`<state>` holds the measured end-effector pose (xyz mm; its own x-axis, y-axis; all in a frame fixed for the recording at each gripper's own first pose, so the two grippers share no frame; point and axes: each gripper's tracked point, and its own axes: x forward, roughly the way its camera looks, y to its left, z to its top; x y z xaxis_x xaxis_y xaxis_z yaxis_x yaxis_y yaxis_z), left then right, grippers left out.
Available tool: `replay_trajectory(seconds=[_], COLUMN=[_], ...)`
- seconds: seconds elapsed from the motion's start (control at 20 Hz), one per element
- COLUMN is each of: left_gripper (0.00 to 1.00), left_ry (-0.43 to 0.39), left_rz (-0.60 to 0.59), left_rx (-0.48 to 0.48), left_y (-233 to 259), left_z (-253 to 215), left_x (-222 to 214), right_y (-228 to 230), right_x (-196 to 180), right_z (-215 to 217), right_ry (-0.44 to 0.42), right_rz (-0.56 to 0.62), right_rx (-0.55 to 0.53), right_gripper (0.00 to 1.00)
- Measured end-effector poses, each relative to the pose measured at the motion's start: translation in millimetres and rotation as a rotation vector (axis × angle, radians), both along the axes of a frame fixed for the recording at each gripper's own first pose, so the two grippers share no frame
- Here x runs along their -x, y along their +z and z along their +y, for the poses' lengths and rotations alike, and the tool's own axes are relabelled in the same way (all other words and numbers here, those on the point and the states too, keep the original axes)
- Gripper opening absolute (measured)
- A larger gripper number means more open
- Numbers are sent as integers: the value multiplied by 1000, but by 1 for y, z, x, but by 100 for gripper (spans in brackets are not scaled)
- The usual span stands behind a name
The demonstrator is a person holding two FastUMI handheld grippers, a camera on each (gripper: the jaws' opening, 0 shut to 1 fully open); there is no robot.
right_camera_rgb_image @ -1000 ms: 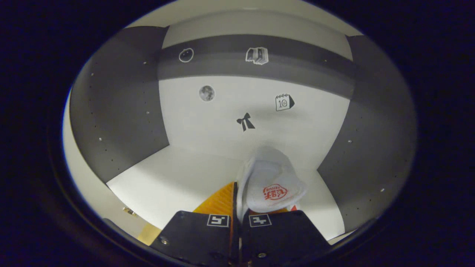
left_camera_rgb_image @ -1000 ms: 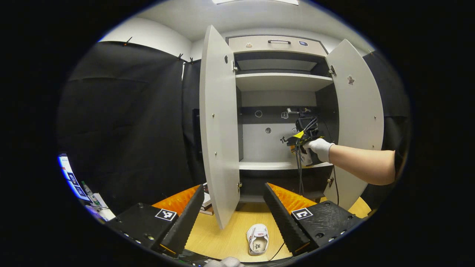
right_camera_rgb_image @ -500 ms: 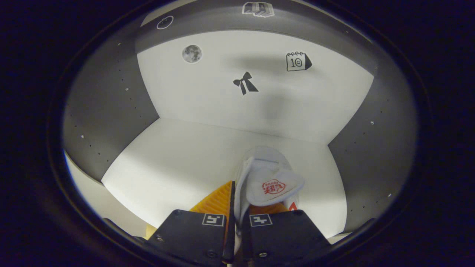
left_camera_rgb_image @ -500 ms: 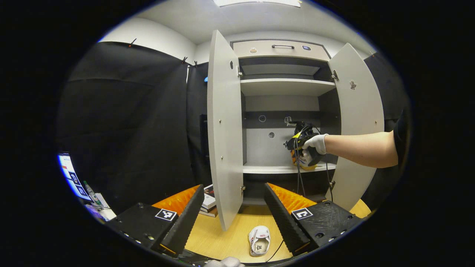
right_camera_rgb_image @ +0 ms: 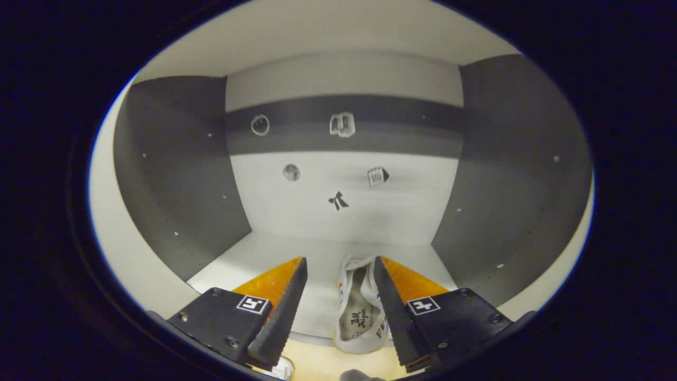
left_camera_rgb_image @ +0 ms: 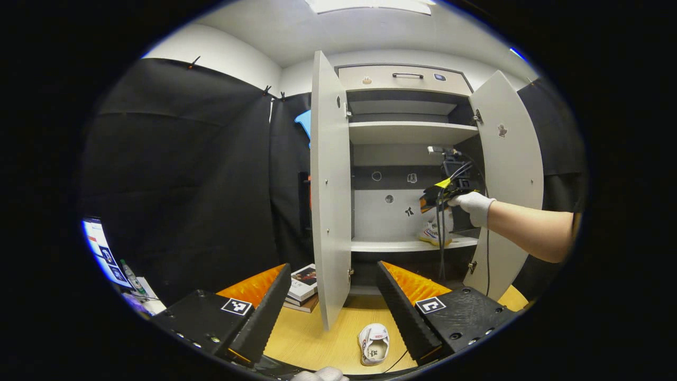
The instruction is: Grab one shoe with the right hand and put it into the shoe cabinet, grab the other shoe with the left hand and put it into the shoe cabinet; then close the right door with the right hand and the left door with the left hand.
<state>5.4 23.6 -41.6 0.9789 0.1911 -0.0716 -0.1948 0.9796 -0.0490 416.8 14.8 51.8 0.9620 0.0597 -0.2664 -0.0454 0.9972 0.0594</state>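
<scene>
Since the earlier frame the right tongs [right_camera_rgb_image: 338, 280] have released the white canvas shoe [right_camera_rgb_image: 359, 312] onto the white cabinet shelf [right_camera_rgb_image: 264, 254] and backed off. First placement complete — next, the left tongs [left_camera_rgb_image: 333, 296], also spread and empty, must descend onto the second white shoe [left_camera_rgb_image: 374, 344] on the wooden tabletop [left_camera_rgb_image: 317, 338].

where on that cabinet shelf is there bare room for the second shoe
Left of the placed shoe, the shelf lies bare to the left wall. The right side is crowded: that shoe sits there, with the open right claw above.

**Shoes and cabinet**

One white shoe [right_camera_rgb_image: 358, 312] sits on the shoe cabinet's middle shelf [left_camera_rgb_image: 402, 244], right side, heel at front edge, opening up. The other white shoe [left_camera_rgb_image: 374, 343] lies on the wooden floor before the cabinet, opening up. Left door [left_camera_rgb_image: 330, 185] and right door [left_camera_rgb_image: 508, 174] both stand open.
</scene>
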Motion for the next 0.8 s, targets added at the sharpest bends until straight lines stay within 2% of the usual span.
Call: replay_trajectory(seconds=[0.15, 0.2, 0.25, 0.45, 0.5, 0.55, 0.8], left_gripper=[96, 96, 96, 96, 100, 96, 96], left_ry=[-21, -31, -43, -97, -107, -117, -132], left_rz=[-9, -9, -11, -20, -27, -29, -30], left_rx=[-3, -5, -3, -5, -10, -16, -28], left_y=[2, 1, 2, 3, 4, 4, 3], left_z=[-1, -2, -4, -11, -12, -13, -11], left_x=[2, 5, 5, 8, 9, 8, 9], right_y=[24, 23, 23, 8, 3, -3, -41], right_x=[63, 81, 102, 190, 209, 228, 307], right_z=[3, 5, 3, -7, -13, -19, -47], right_ry=[15, 21, 22, 25, 21, 12, -28], right_rz=[-124, -148, -175, -216, -228, -236, -239], right_rx=[-6, -10, -17, -40, -39, -39, -55], right_gripper=[81, 87, 100, 100, 100, 100, 100])
